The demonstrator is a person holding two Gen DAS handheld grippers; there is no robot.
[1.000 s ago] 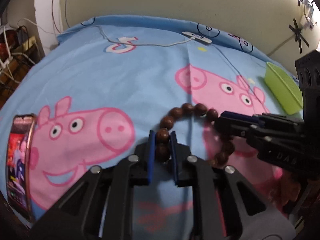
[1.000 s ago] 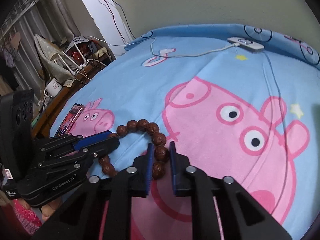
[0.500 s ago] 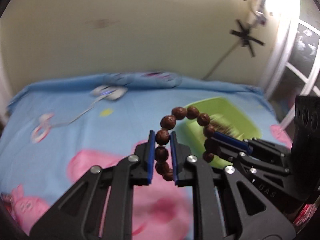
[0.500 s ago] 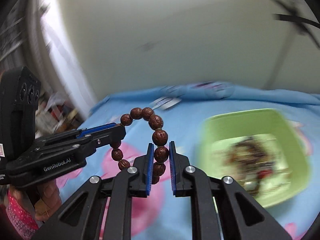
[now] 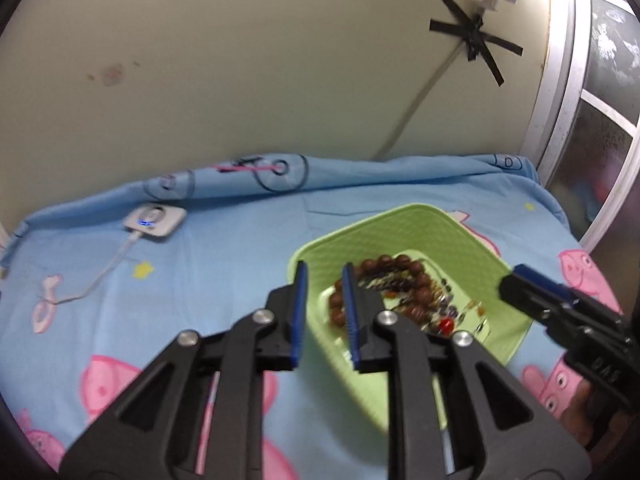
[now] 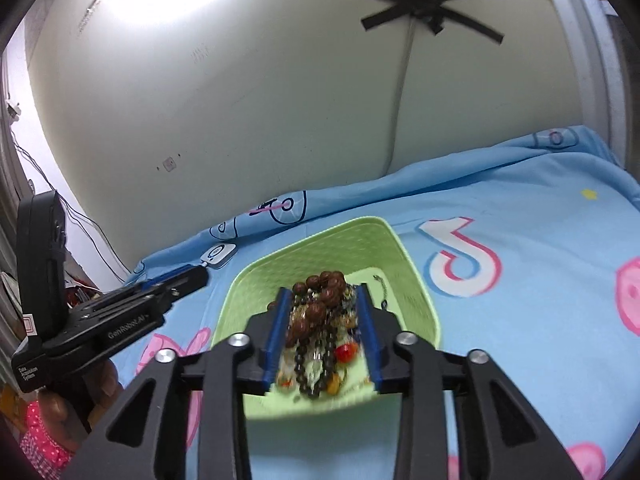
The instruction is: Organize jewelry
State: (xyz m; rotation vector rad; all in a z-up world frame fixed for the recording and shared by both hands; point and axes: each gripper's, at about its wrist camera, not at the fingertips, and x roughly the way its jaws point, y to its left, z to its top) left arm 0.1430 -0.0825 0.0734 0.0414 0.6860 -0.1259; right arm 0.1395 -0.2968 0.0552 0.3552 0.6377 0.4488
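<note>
A brown wooden bead bracelet point(image 5: 404, 276) lies in the green basket point(image 5: 400, 232) on top of other jewelry. In the right wrist view the bracelet point(image 6: 320, 296) sits on the pile inside the basket point(image 6: 404, 264). My left gripper point(image 5: 324, 308) is open and empty, over the basket's left rim. My right gripper point(image 6: 324, 336) is open and empty, just above the jewelry pile. Each gripper also shows in the other's view: the right one point(image 5: 560, 312) at the basket's right, the left one point(image 6: 132, 304) at its left.
The basket sits on a blue bedsheet point(image 5: 200, 272) with pink pig prints, near a cream wall. A white charging device point(image 5: 154, 220) with a cable lies at the back left of the bed. A window frame point(image 5: 580, 120) stands at the right.
Both grippers carried the bracelet from the bed up and over the basket, then opened. The bracelet dropped onto the jewelry pile in the basket.
</note>
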